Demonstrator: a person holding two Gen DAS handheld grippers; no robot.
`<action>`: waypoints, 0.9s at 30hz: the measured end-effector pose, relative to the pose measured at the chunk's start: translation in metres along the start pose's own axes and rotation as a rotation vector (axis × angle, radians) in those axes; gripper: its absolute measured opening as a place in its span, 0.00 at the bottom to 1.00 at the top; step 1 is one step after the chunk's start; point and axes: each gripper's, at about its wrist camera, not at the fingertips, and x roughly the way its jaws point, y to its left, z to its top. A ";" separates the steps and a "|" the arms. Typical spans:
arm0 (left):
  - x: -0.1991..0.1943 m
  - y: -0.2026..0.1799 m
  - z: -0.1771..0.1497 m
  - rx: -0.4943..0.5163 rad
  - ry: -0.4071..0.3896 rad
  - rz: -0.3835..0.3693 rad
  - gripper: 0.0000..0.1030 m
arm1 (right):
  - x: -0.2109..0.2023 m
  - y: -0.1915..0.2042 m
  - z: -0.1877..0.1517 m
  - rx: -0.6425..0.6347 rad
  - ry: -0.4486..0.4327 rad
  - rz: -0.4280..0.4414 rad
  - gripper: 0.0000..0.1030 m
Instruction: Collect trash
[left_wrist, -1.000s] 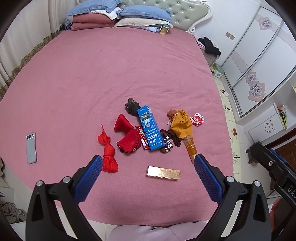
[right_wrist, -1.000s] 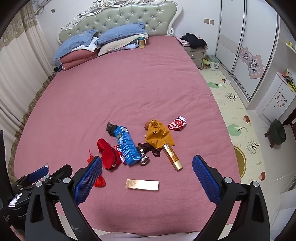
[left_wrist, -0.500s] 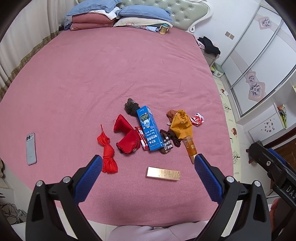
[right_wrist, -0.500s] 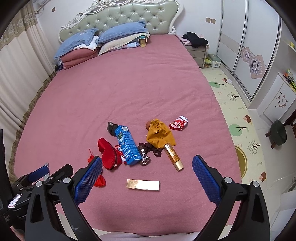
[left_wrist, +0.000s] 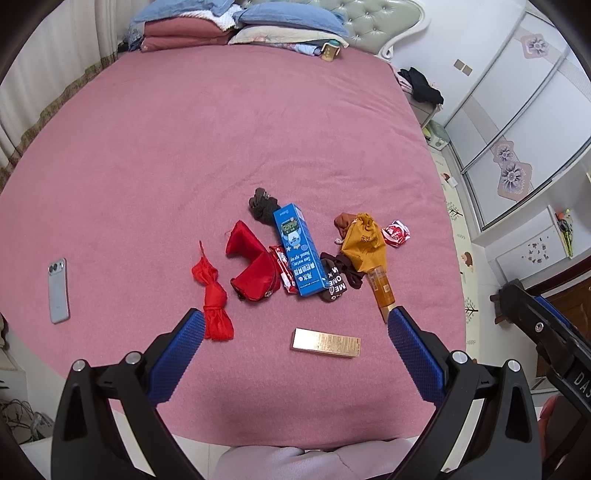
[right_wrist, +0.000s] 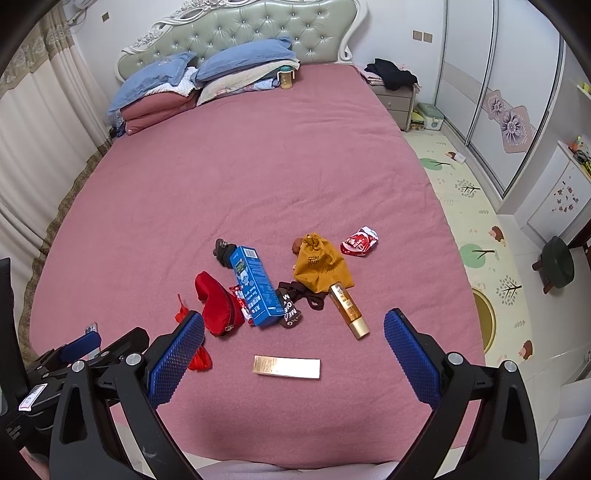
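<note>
Several bits of trash lie on a pink bed (left_wrist: 184, 147): a blue carton (left_wrist: 299, 251) (right_wrist: 256, 286), a gold box (left_wrist: 326, 343) (right_wrist: 287, 366), a gold tube (left_wrist: 382, 290) (right_wrist: 349, 308), a red crumpled wrapper (left_wrist: 396, 233) (right_wrist: 360, 242), a small red packet (left_wrist: 282, 267), a red pouch (left_wrist: 255, 267) (right_wrist: 218, 302), a red cloth strip (left_wrist: 212, 295), a mustard drawstring bag (left_wrist: 364, 242) (right_wrist: 321, 266) and dark socks (left_wrist: 263, 206). My left gripper (left_wrist: 295, 325) is open above the bed's near edge, over the gold box. My right gripper (right_wrist: 293, 325) is open there too.
A phone (left_wrist: 58, 290) lies on the bed at the left. Pillows (right_wrist: 236, 62) and a small jar (right_wrist: 286, 77) are at the headboard. A nightstand (right_wrist: 395, 98), wardrobe doors (right_wrist: 498, 92), a play mat (right_wrist: 472, 221) and a dark stool (right_wrist: 557, 262) are on the right.
Both grippers have drifted slightly; the trash sits a little lower in the right wrist view. Nothing on the bed has moved and both grippers stay open.
</note>
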 end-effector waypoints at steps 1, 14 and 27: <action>0.002 0.002 0.000 -0.008 0.006 -0.002 0.96 | 0.001 0.000 0.001 -0.001 0.004 0.001 0.91; 0.033 0.033 -0.007 -0.108 0.065 0.009 0.96 | 0.030 0.011 0.000 -0.041 0.093 0.066 0.86; 0.089 0.097 -0.009 -0.200 0.104 0.108 0.96 | 0.087 0.063 -0.007 -0.177 0.181 0.159 0.80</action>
